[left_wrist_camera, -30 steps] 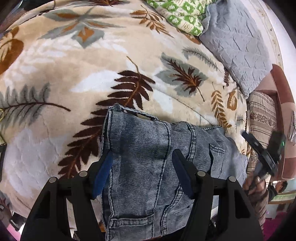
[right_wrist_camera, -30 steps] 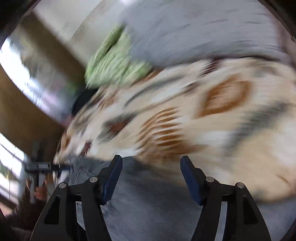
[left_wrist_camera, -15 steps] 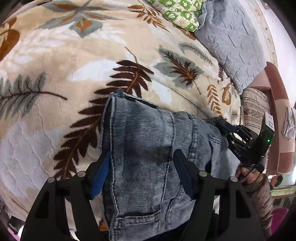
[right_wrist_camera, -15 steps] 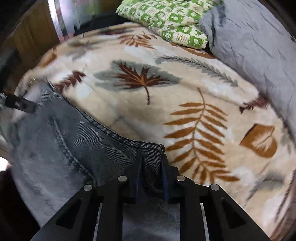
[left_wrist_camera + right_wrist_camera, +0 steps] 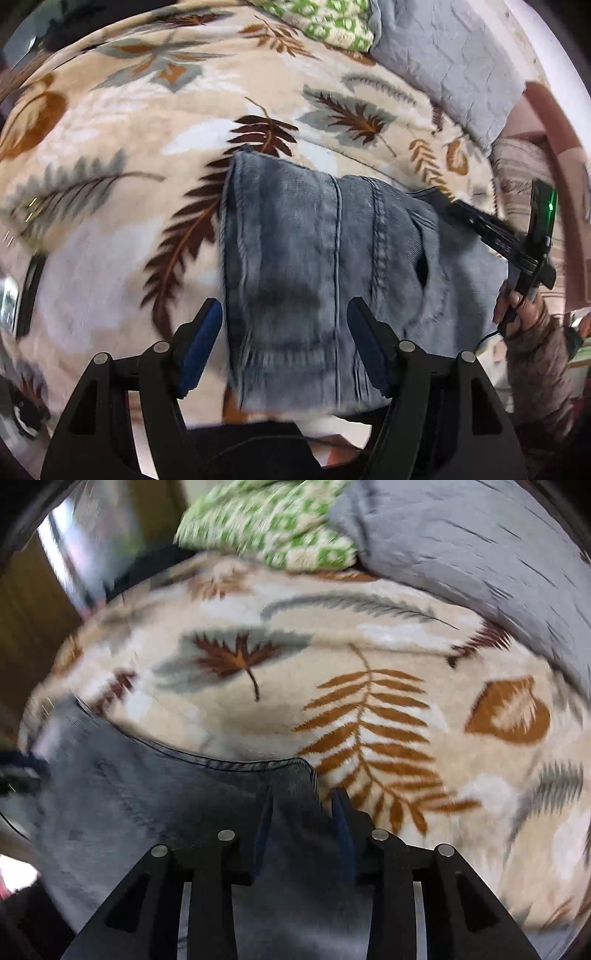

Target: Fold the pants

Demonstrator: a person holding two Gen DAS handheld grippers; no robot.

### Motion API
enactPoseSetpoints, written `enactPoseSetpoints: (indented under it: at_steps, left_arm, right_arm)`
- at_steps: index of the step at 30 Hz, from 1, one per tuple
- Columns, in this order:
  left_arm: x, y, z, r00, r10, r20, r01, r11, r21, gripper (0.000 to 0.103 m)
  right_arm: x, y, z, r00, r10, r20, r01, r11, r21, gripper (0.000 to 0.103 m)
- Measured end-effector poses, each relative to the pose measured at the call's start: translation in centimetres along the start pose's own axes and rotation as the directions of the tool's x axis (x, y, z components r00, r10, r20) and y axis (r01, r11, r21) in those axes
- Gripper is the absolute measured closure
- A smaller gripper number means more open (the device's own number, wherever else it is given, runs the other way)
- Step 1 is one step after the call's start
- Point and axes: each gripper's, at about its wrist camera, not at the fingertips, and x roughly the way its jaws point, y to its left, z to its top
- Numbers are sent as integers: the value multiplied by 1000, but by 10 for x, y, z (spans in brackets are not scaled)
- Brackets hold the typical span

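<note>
Releasing folded pants (image 5: 325,273) — my right gripper (image 5: 304,812) is opening around the corner, left gripper (image 5: 284,332) hovering spread; next, I'm smoothing.

both grippers are black plastic frames with triangular cut-outs, silver round screws and blue-padded fingers (image 5: 201,343). the right gripper (image 5: 517,240) carries a green light; a brownish knit sleeve (image 5: 535,369) covers the wrist.

pants (image 5: 325,258): washed blue-grey denim. blanket (image 5: 110,229): cream, brown/grey/orange leaf print. pillow (image 5: 332,22) upper centre: green-white pattern. quilt (image 5: 454,62) upper right: plain grey.
</note>
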Motion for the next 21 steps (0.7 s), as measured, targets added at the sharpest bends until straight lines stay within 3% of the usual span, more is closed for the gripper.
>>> enactPoseSetpoints:
  at_steps: [1, 3, 7, 13, 15, 18, 19, 21]
  left_arm:
    - [-8, 2, -8, 1000, -21, 8, 21, 1000, -14, 33]
    - [-19, 2, -25, 997, -78, 12, 79, 996, -38, 33]
    - [-18, -8, -57, 984, -177, -18, 176, 982, -67, 33]
    - [21, -12, -62, 972, -218, -90, 202, 966, -162, 33]
    - [28, -9, -57, 976, -203, -77, 186, 964, -188, 33]
    - [36, -4, -58, 995, -73, -63, 59, 978, -200, 33]
    - [44, -1, -61, 996, -40, -84, 22, 978, -206, 35]
    - [43, 1, -66, 998, -41, -57, 29, 981, -190, 35]
  right_arm:
    - [-13, -4, -7, 999, 34, 24, -35, 998, 44, 62]
    - [-33, -8, -21, 996, 78, 50, -83, 991, 108, 47]
    - [-64, -10, -67, 978, 187, 94, -202, 959, 198, 45]
    - [-75, 27, -125, 956, 287, 63, -294, 934, 204, 39]
    - [-71, 42, -134, 950, 307, 57, -313, 932, 182, 39]
    - [-57, 60, -145, 926, 371, 66, -377, 908, 184, 40]
    - [-50, 64, -149, 926, 374, 47, -375, 908, 188, 40]
    - [-33, 69, -157, 937, 350, -2, -343, 922, 181, 40]
